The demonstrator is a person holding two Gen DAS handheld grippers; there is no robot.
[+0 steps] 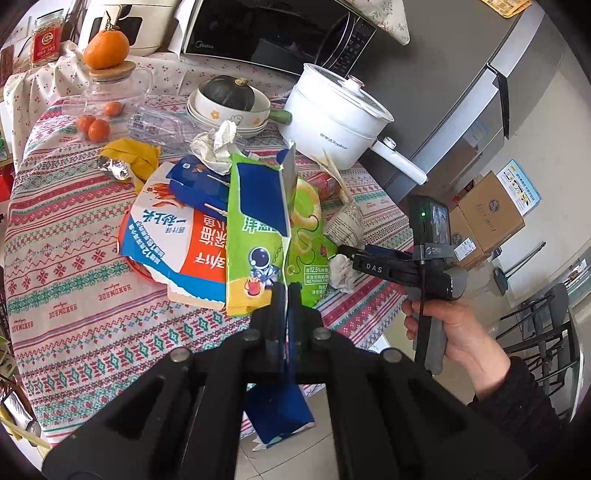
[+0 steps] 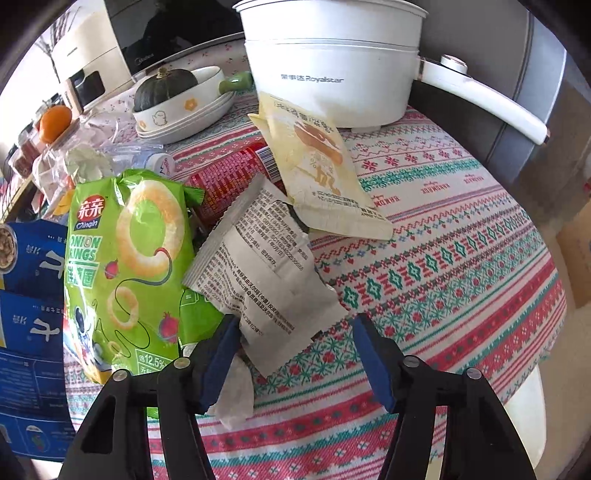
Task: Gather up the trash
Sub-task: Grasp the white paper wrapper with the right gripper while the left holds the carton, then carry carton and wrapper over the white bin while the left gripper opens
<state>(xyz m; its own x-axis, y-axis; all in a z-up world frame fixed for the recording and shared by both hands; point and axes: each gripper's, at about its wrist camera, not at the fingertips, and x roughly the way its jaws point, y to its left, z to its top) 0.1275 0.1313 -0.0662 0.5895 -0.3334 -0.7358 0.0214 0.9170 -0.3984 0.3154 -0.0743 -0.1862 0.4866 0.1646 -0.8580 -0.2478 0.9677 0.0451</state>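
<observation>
My left gripper [image 1: 287,291] is shut on a blue and white bag [image 1: 264,195] and holds it upright above the table edge; its lower part hangs below the fingers. It also shows at the left of the right wrist view [image 2: 26,295]. My right gripper [image 2: 295,325] is open around the lower end of a white printed wrapper [image 2: 266,266], with a crumpled tissue [image 2: 236,391] under its left finger. A green onion-ring bag [image 2: 125,266] lies to the left. A pale yellow wrapper [image 2: 317,170] and a red can [image 2: 225,177] lie behind.
A white electric pot [image 2: 332,62] stands at the back. Stacked bowls with a green squash [image 2: 166,92], a glass teapot [image 1: 110,92], oranges [image 1: 98,129], a microwave [image 1: 266,33] and a yellow wrapper [image 1: 129,155] are on the patterned tablecloth [image 2: 461,258]. A fridge [image 1: 480,74] and boxes [image 1: 487,218] stand right.
</observation>
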